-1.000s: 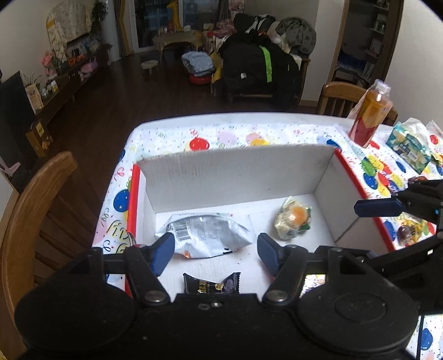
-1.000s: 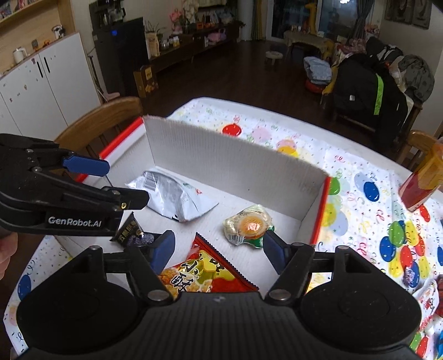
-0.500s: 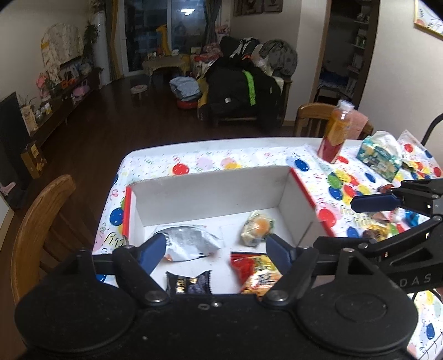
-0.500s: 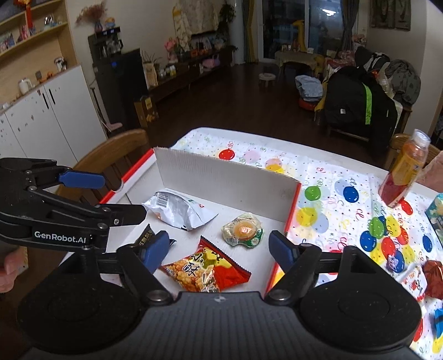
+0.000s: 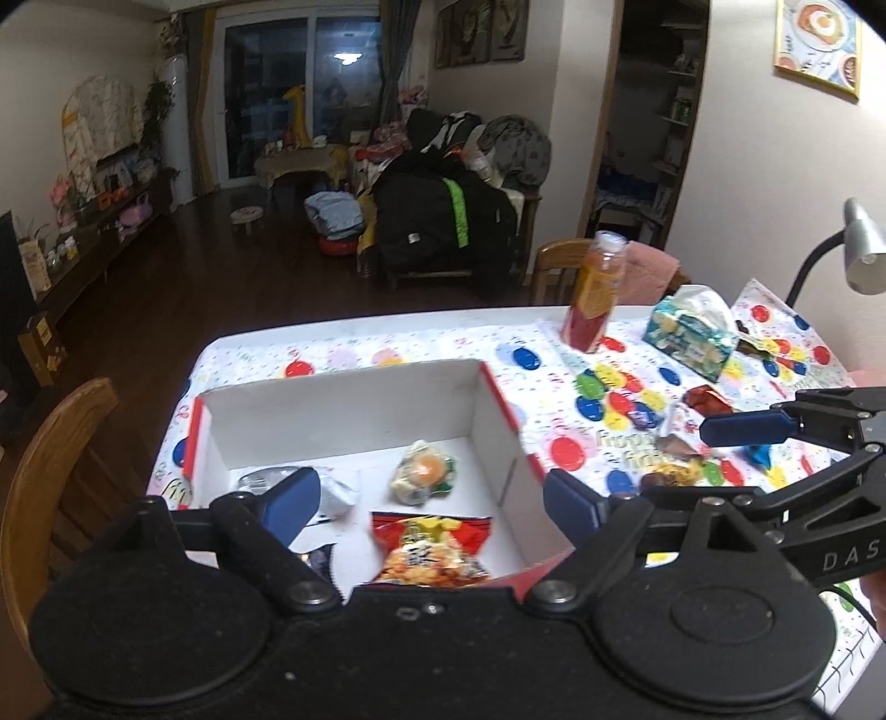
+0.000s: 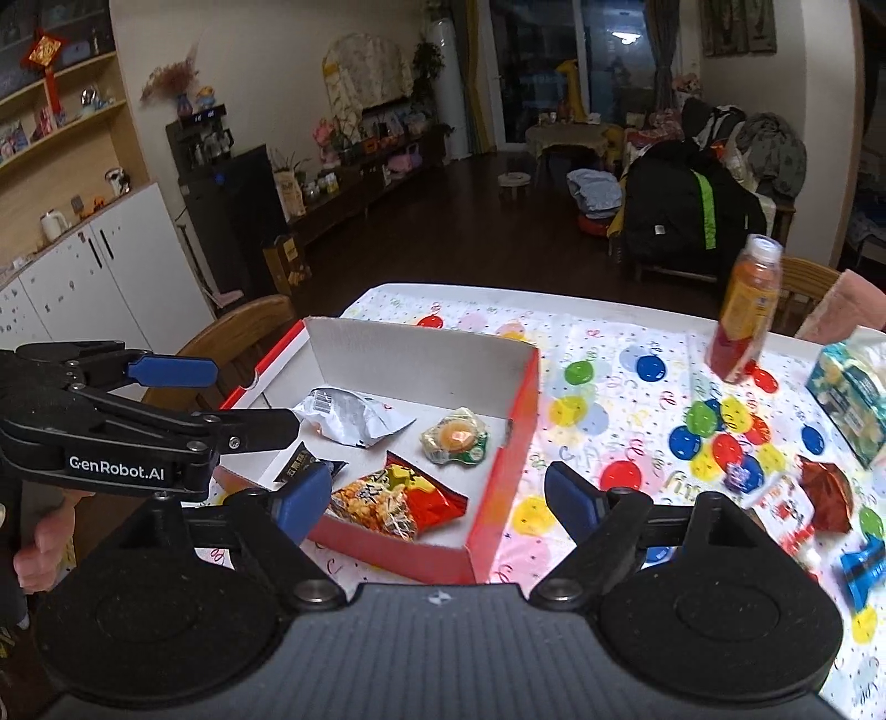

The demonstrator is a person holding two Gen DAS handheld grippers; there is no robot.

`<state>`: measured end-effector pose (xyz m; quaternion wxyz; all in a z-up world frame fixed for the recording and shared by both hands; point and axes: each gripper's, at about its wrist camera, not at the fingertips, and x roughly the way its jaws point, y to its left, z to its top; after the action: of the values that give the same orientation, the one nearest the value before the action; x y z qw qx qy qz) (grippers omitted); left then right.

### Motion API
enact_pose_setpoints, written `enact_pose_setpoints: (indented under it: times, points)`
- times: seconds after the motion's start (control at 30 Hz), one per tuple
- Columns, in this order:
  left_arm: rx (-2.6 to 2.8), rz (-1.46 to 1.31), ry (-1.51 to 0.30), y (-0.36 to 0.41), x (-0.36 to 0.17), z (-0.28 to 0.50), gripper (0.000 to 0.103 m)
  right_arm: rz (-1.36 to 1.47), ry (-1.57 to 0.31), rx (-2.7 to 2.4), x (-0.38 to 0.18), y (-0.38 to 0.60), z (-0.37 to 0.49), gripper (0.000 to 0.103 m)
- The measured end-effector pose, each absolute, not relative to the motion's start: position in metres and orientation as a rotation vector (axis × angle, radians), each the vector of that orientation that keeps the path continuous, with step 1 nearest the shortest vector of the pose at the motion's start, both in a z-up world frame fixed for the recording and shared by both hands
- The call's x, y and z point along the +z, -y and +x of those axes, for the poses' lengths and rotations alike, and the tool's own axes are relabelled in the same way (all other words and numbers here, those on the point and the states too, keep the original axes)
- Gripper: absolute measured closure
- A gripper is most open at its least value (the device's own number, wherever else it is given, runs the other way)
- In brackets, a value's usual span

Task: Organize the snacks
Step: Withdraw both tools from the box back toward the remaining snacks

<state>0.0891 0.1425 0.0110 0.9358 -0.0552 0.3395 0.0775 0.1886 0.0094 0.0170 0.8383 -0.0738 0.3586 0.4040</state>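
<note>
Behind left tool, silver packet half-hidden.

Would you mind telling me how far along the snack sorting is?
Four snacks already lie in the box: silver bag, jelly cup, red chip bag, black packet. Both hand-held grippers, left and right, are open and empty. Several loose wrapped snacks remain on the tablecloth.

Home, open living-dining room: table under a balloon-print cloth, wooden chairs, dark wood floor, white cabinets, toy giraffe, framed pictures.
</note>
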Motion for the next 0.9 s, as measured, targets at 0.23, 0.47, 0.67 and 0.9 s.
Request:
enact_pose_setpoints:
  times: [0.23, 0.47, 0.67, 0.9]
  points:
    - [0.118, -0.11, -0.666, -0.111, 0.014, 0.087, 0.01, -0.104, -0.742, 0.804, 0.018, 0.035, 0.184, 0.015]
    - [0.062, -0.098, -0.636, -0.072, 0.014, 0.088, 0.002, -0.051, -0.731, 0.732, 0.014, 0.089, 0.186, 0.014]
    - [0.0, -0.078, -0.611, -0.036, 0.009, 0.095, 0.0, -0.049, -0.717, 0.66, 0.001, 0.133, 0.191, 0.011]
    - [-0.044, -0.058, -0.639, 0.003, -0.017, 0.114, 0.0, -0.018, -0.752, 0.567, -0.02, 0.18, 0.206, 0.011]
